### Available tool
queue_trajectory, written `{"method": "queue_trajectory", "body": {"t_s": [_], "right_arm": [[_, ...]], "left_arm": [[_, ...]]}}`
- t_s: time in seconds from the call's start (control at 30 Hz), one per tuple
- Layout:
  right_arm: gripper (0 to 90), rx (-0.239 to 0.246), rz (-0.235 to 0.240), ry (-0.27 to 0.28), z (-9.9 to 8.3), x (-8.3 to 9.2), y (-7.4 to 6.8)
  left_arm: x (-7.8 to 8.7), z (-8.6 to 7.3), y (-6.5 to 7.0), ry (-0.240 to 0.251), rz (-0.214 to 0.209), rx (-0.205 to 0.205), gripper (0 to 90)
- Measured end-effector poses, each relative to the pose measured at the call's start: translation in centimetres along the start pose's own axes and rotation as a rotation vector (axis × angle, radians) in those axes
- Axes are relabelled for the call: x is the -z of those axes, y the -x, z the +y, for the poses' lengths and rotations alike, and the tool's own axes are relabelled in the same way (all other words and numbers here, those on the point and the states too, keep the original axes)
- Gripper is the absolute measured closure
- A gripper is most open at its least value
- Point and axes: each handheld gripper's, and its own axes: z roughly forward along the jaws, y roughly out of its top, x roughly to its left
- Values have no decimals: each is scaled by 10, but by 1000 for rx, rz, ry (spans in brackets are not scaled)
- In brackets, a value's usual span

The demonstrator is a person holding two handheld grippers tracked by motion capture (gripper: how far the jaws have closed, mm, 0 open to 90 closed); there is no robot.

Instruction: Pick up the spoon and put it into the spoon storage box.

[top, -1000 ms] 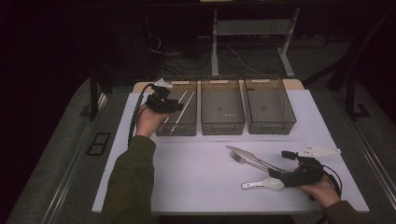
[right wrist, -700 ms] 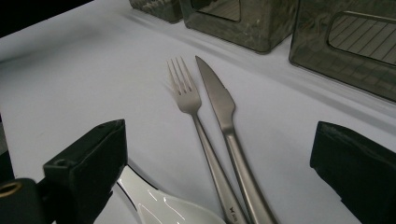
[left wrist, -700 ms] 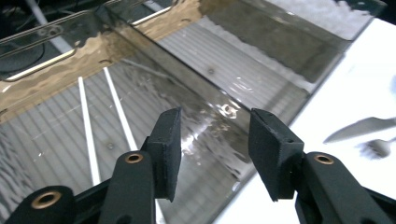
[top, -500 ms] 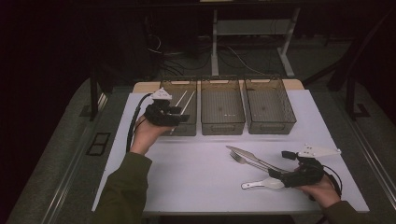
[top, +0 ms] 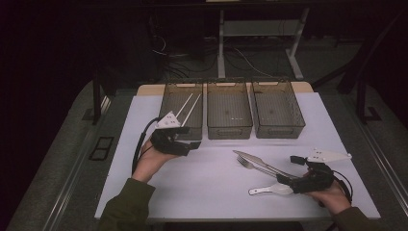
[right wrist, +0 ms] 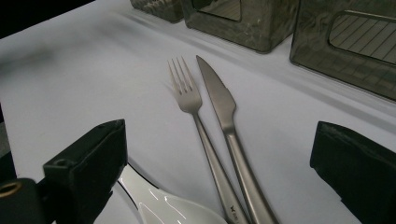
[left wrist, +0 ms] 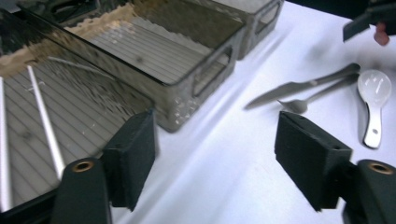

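Observation:
My left gripper [top: 192, 144] hovers just in front of the left smoky bin [top: 166, 103], which holds two white chopsticks [top: 187, 107]. Its jaws have just been opening and nothing is between them; in the left gripper view [left wrist: 215, 140] they frame bare mat, with the chopsticks [left wrist: 44, 121] at the left. A steel knife [top: 255, 159], a fork [top: 248, 164] and a white spoon [top: 269, 189] lie at the right front. My right gripper [top: 283, 181] rests open beside the spoon. Its jaws [right wrist: 219, 140] stand either side of the fork [right wrist: 187, 93] and knife [right wrist: 219, 102], touching neither, and the spoon [right wrist: 173, 205] lies by the left jaw.
Three smoky plastic bins stand in a row at the back of the white mat [top: 207, 192]; the middle bin [top: 229, 132] and the right bin [top: 279, 131] hold nothing I can see. Dark floor, cables and a table leg lie beyond the table.
My left gripper has drawn back from above the left bin toward the near side and its jaws have spread wider. The right hand and the cutlery have not moved.

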Motion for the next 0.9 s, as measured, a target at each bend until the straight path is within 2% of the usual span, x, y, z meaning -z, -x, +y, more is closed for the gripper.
{"method": "queue_trajectory", "body": {"t_s": [0.2, 0.5, 0.9], "right_arm": [[40, -1, -2, 3, 0, 2, 0], [40, 3, 2, 6, 0, 3, 0], [40, 0, 10, -6, 0, 4, -1]], "left_arm": [[-1, -19, 18, 10, 12, 7, 190], [6, -39, 35, 32, 22, 20, 12], [17, -67, 46, 16, -7, 6, 0]]}}
